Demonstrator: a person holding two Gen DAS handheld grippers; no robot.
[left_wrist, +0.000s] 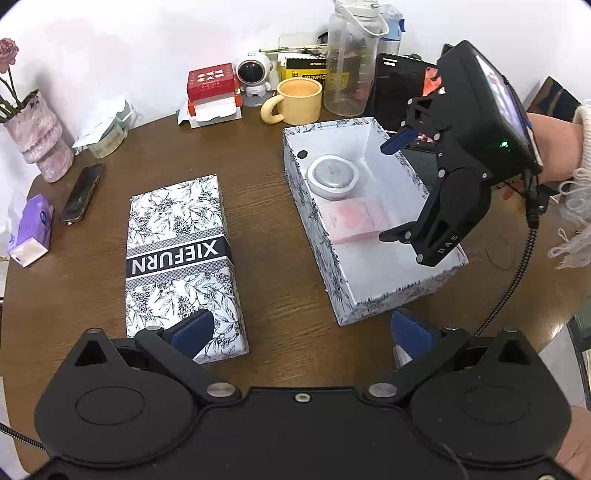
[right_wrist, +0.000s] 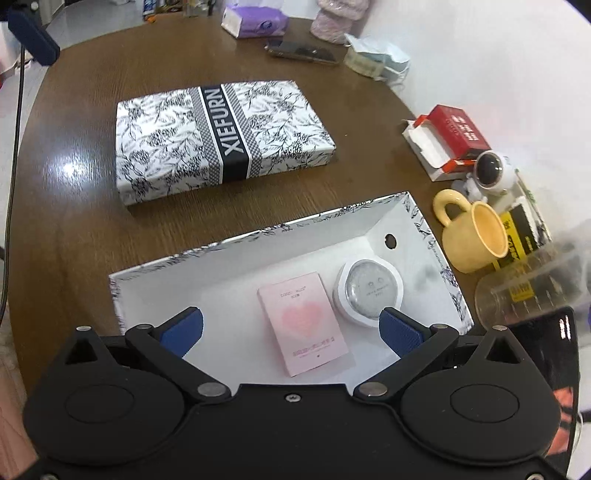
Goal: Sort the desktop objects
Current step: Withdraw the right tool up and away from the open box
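An open floral-print box (left_wrist: pixel 391 295) (right_wrist: pixel 122 288) stands on the brown table. Inside lie a pink card pack with a heart (left_wrist: pixel 351 219) (right_wrist: pixel 304 325) and a round white case (left_wrist: pixel 334 177) (right_wrist: pixel 367 291). The box's lid (left_wrist: pixel 181 258) (right_wrist: pixel 218 138), marked XIEFURN, lies flat beside it. My right gripper (left_wrist: pixel 391 188) (right_wrist: pixel 291 328) hovers open over the box's right side, above the pink pack, with nothing held. My left gripper (left_wrist: pixel 303 332) is open and empty near the table's front, between the lid and the box.
Along the back stand a yellow mug (left_wrist: pixel 295 101) (right_wrist: pixel 472 236), a clear bottle (left_wrist: pixel 349 62), a red box (left_wrist: pixel 210 83) (right_wrist: pixel 458 133), an astronaut figure (left_wrist: pixel 253 75) (right_wrist: pixel 491 171) and a dark tablet (left_wrist: pixel 399 88). On the left are a phone (left_wrist: pixel 81 192) (right_wrist: pixel 303 51), a purple tissue pack (left_wrist: pixel 31 230) (right_wrist: pixel 256 20) and a pink vase (left_wrist: pixel 38 136).
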